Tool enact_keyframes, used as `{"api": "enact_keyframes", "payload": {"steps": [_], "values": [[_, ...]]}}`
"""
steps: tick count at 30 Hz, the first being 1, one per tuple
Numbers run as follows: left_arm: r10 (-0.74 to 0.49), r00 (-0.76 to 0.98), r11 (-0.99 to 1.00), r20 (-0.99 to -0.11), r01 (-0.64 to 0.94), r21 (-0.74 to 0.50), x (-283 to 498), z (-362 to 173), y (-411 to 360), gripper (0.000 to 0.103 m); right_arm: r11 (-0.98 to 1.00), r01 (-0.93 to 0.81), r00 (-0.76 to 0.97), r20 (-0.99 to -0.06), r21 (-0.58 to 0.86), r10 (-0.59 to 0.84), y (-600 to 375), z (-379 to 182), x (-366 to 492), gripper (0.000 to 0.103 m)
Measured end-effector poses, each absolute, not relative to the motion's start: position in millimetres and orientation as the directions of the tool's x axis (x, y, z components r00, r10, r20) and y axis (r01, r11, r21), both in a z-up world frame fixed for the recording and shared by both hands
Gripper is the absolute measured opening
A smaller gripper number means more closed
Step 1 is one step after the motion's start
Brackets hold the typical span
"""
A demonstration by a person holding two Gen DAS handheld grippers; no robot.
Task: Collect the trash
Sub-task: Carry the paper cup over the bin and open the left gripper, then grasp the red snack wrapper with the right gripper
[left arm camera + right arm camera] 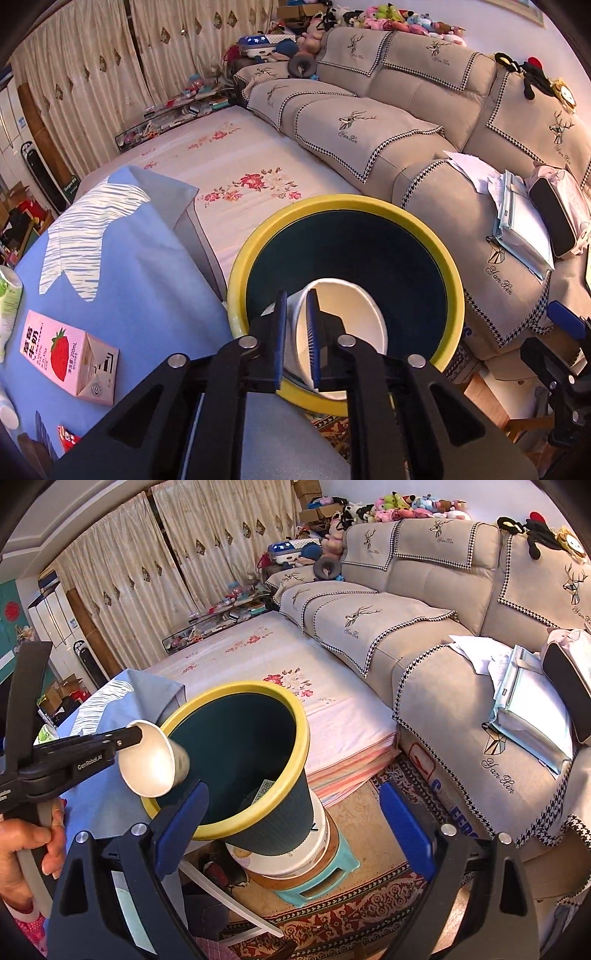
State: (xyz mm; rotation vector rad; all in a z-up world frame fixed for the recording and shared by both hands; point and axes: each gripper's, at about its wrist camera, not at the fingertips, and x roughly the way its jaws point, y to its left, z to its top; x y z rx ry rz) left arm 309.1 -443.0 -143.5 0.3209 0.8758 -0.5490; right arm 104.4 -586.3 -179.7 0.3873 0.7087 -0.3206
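My left gripper is shut on the rim of a white paper cup and holds it over the mouth of a dark green bin with a yellow rim. In the right wrist view the cup hangs tilted at the near left edge of the bin, pinched by the left gripper. My right gripper is open and empty, in front of the bin. A pink strawberry milk carton lies on the blue cloth table. A green-white bottle lies at its left edge.
The bin stands on a white bucket and a teal stool on a patterned rug. A beige sofa with papers is at the right. A floral mattress lies behind the bin. A red wrapper lies on the table.
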Motion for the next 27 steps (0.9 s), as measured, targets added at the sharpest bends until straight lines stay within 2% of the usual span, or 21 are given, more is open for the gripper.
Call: {"api": "enact_keyframes", "payload": {"steps": [2,4,8,10,15,20,27], "values": [[-0.329,0.522,0.823,-0.787,0.567,0.031,305.2,-138.6,-435.2,0.030,0.883,0.408,0.716,-0.681,0.233,-0.152,-585.1,-179.6,103.5,0.089],[-0.346,0.535,0.826,-0.771,0.563,0.020,296.4,-128.1,-421.7,0.049,0.885,0.404,0.714,-0.684,0.230,-0.148,-583.2,-180.7,103.8,0.089],[-0.377,0.577,0.841,-0.724,0.542,-0.005,272.7,-95.8,-381.2,0.066,0.895,0.383,0.713,-0.689,0.228,-0.130,-572.2,-182.5,107.0,0.089],[-0.387,0.617,0.853,-0.685,0.521,-0.013,256.1,-76.7,-355.9,0.079,0.904,0.363,0.713,-0.691,0.224,-0.115,-562.9,-182.6,110.5,0.089],[-0.352,0.715,0.886,-0.604,0.463,0.033,211.5,-39.8,-286.3,0.092,0.931,0.293,0.719,-0.692,0.218,-0.065,-534.5,-179.2,121.6,0.089],[-0.257,0.787,0.934,-0.561,0.350,0.064,180.0,-20.8,-210.0,0.095,0.958,0.173,0.726,-0.686,0.229,0.032,-501.0,-167.1,137.9,0.090],[-0.158,0.825,0.982,-0.542,0.190,0.003,164.0,-16.8,-118.4,0.096,0.978,-0.041,0.712,-0.680,0.205,0.172,-430.8,-148.7,170.5,0.091]]}}
